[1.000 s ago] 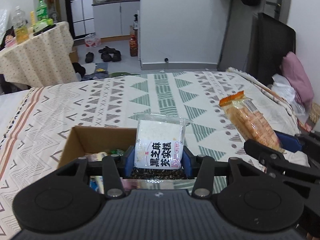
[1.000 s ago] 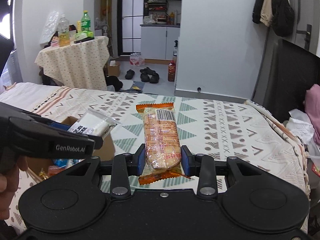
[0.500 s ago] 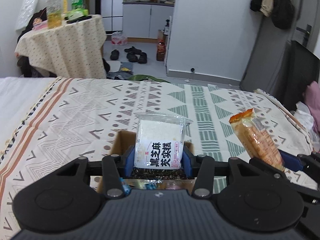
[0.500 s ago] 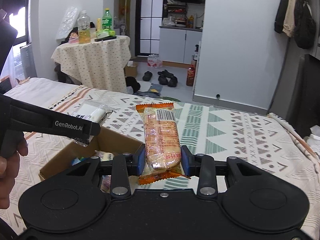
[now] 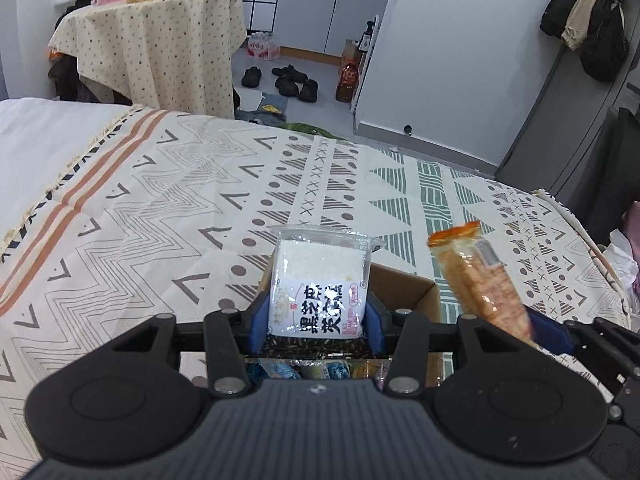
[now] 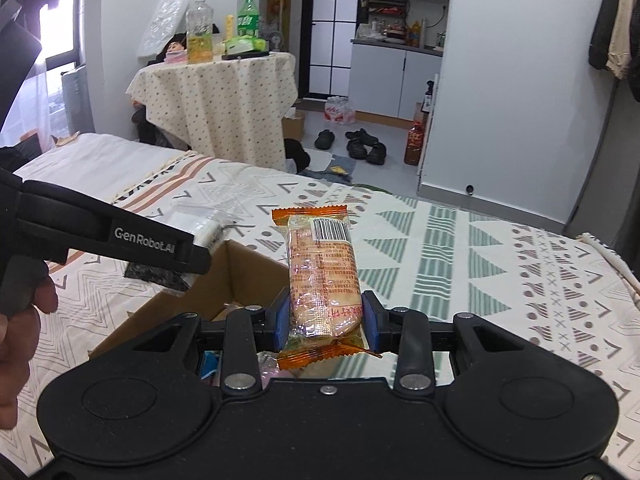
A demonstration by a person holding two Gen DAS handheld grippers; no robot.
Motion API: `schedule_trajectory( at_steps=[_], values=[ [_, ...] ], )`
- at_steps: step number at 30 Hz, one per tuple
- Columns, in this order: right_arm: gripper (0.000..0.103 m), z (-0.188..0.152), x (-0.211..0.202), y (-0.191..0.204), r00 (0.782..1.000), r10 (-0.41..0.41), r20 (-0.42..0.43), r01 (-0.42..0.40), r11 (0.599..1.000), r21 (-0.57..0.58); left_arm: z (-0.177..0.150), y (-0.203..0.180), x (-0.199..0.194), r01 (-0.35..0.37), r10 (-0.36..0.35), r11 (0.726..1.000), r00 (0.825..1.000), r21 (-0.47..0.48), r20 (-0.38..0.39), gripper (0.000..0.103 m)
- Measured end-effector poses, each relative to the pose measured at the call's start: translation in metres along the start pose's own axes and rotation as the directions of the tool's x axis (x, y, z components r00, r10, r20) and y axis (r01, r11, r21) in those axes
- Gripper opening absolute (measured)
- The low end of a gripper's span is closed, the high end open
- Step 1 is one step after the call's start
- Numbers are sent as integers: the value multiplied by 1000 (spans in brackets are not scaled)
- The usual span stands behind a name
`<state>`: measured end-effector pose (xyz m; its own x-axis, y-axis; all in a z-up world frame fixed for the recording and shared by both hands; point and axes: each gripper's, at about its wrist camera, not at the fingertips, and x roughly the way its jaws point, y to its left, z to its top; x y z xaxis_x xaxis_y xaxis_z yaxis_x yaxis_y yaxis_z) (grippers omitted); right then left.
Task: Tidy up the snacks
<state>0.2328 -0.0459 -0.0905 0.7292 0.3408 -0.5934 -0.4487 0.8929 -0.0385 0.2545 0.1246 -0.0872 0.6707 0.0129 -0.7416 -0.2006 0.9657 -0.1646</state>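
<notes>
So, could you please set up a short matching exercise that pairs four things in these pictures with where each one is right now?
Things:
1. white sesame cake packet
2. orange cracker packet
3. cardboard box
4. green soda bottle

Places:
A. on the patterned bedspread, below both packets
B. on the round table with the dotted cloth
C. clamped in the right hand-held gripper
D. clamped in the left hand-held gripper

Pairs: 1-D, 2-C, 3-A, 4-B

Open cardboard box (image 6: 240,280) beneath, unobstructed
</notes>
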Motion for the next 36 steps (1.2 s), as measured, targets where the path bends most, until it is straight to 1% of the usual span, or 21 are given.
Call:
schedule_trajectory(
  at_steps=[1,2,7,12,14,15,16,17,19,23,28,36],
  values=[
    [35,0,3,2,1000,4,-3,-4,1000,-2,0,1,2,-6,6,1000,1000,-3,-2,47],
    [35,1,6,5,1000,8,-6,-8,1000,-5,-1,3,3,-14,14,1000,1000,-6,-1,50],
    [35,1,19,15,999,23,-24,-24,999,-35,0,14,10,-12,11,999,1000,-49,-21,51],
    [35,2,27,19,999,32,-33,-34,998,-59,0,19,11,-24,23,998,999,-62,-22,51],
    [36,2,30,22,998,49,-37,-52,995,-81,0,20,11,-30,28,998,999,-60,-23,52],
    [39,1,32,24,998,45,-46,-49,994,-97,1,19,12,-33,31,998,999,-58,-26,53],
    [42,1,33,24,998,24,-57,-30,994,-110,1,19,12,-35,33,998,999,-55,-28,56],
    [47,-1,33,24,998,-4,-61,-4,993,-117,0,18,12,-36,35,998,999,-48,-31,61],
    [50,-2,31,20,998,-13,-62,7,995,-96,0,16,13,-41,40,999,999,-34,-36,68],
    [51,-10,21,6,996,-18,-85,16,1000,-27,-2,9,12,-42,41,999,998,-9,-43,81],
    [51,-17,8,-10,995,-15,-101,18,1000,25,-7,-4,9,-51,53,998,997,36,-55,85],
    [51,-24,-18,-35,995,-18,-103,29,994,105,-13,-27,-11,-25,28,999,998,48,-61,91]
  ],
)
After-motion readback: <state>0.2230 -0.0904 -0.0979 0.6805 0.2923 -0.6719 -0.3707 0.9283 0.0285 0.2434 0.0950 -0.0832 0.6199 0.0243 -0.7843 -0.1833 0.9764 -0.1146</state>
